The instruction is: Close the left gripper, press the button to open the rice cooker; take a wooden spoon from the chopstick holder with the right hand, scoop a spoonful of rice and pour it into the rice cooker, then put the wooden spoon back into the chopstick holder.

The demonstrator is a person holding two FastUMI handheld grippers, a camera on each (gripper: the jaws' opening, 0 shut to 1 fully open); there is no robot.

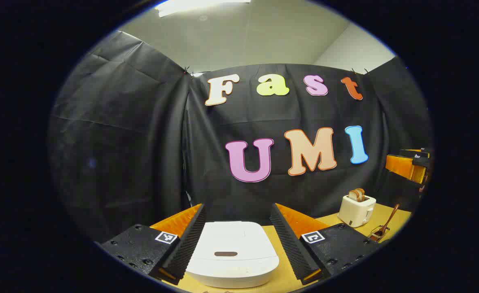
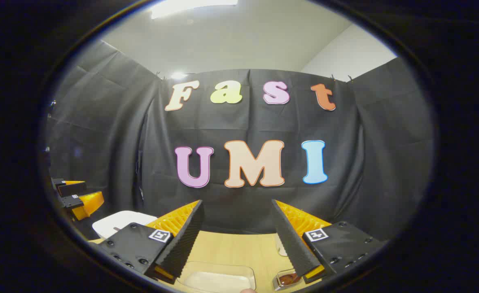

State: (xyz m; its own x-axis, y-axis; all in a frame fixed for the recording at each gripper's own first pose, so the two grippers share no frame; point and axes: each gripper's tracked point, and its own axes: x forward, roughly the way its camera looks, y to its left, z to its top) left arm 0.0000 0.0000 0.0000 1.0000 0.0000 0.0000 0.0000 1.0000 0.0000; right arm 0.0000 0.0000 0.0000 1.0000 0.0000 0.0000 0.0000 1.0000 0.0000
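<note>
Landmark: we place everything by the rice cooker (image 1: 232,252), which sits on the bench (image 1: 390,215) with its lid down.
Left tool (image 1: 237,240): we see its two fingers spread wide, one either side of the rice cooker and above it, touching nothing.
Button: the dark oblong release button (image 1: 226,254) lies on the near part of the lid, about midway between our left fingers.
Step in hand: we judge it to be the first one, closing the left tool before pressing, since the lid is not yet open.
How to do it well: we should bring the fingers fully together first, so that one blunt tip meets the button rather than two tips straddling it; then come down straight on the button's middle and press firmly without sliding the cooker.
Right of the cooker: a toaster (image 1: 356,209) with bread slices stands well apart, and beyond it the wooden spoon (image 1: 387,221) leans up out of the chopstick holder (image 1: 377,234).
Right tool (image 2: 237,240): we see it wide and empty too, hovering over the bench to the right of the cooker, with a clear rice tray (image 2: 219,280) just below it.
Caution: we should keep the lid's upward swing free of the left tool after pressing.
</note>
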